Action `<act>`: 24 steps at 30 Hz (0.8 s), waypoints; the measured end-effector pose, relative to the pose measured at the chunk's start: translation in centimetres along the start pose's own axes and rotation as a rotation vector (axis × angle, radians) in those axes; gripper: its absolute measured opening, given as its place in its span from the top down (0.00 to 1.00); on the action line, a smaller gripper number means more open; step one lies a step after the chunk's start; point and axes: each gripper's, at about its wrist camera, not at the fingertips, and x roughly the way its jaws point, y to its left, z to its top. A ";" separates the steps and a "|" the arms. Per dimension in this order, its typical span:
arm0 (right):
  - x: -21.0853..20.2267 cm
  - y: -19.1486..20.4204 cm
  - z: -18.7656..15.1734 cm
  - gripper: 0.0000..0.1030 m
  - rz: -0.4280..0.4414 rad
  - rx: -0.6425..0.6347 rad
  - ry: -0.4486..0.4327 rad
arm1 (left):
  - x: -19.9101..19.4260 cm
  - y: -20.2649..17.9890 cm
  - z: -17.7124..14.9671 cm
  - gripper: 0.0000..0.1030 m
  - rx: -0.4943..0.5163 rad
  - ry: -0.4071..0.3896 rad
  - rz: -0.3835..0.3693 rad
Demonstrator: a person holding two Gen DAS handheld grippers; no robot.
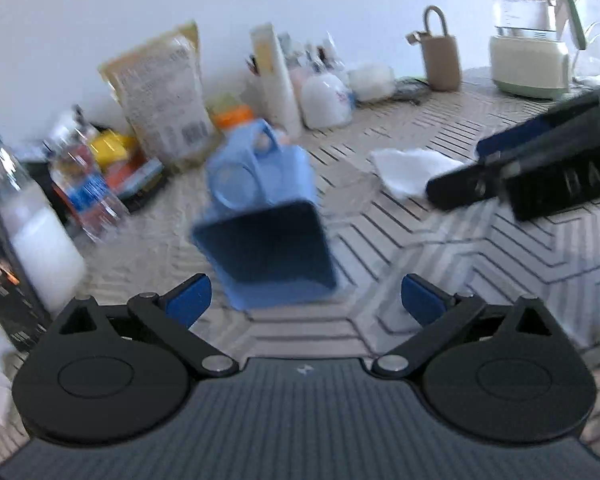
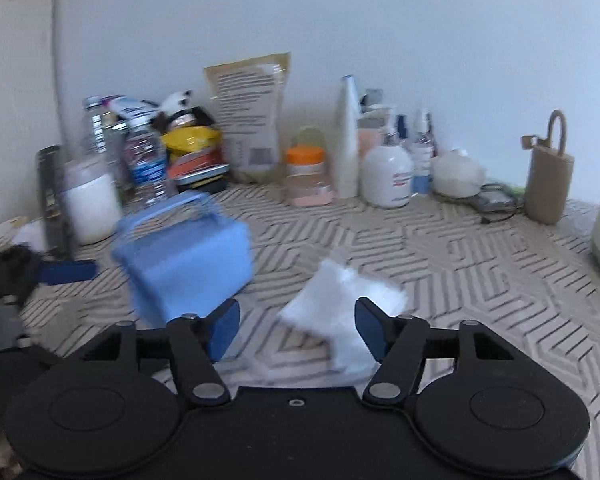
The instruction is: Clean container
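Left wrist view: the left gripper (image 1: pixel 304 300) has its jaws spread wide with nothing between them. Just beyond it the blue container (image 1: pixel 266 216) lies tipped on the patterned table (image 1: pixel 440 248), its dark opening facing the camera and its handle at the far end — blurred. To the right a white cloth (image 1: pixel 412 170) lies on the table, with the right gripper (image 1: pixel 452 190) reaching in beside it. A kettle (image 1: pixel 528 32) stands far right.

Right wrist view: the right gripper (image 2: pixel 296 330) is partly open, and the white cloth (image 2: pixel 340 308) sits between its fingers — whether the pads press on it I cannot tell. The blue container (image 2: pixel 188 256) is tilted at near left, its handle uppermost. Bottles and a pouch (image 2: pixel 250 116) line the far wall.
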 end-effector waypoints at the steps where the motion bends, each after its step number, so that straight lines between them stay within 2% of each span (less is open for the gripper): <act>1: -0.1 0.2 -0.4 0.30 0.013 0.004 0.007 | 0.2 0.1 0.0 0.00 -0.022 0.026 -0.022; 5: -0.6 0.4 -1.6 0.30 0.007 0.027 0.014 | 0.4 0.2 -0.4 0.00 -0.053 0.062 -0.044; 8: -1.0 0.0 -1.7 0.20 -0.041 0.045 0.007 | 0.5 0.4 -0.6 0.00 -0.081 0.071 -0.050; 13: -0.5 -0.5 -2.2 0.19 -0.049 0.069 0.060 | 1.0 1.8 -0.8 0.00 -0.186 0.108 -0.106; 24: -0.1 -0.7 -2.5 0.19 -0.052 0.096 0.079 | 0.9 1.9 -0.7 0.00 -0.191 0.105 -0.105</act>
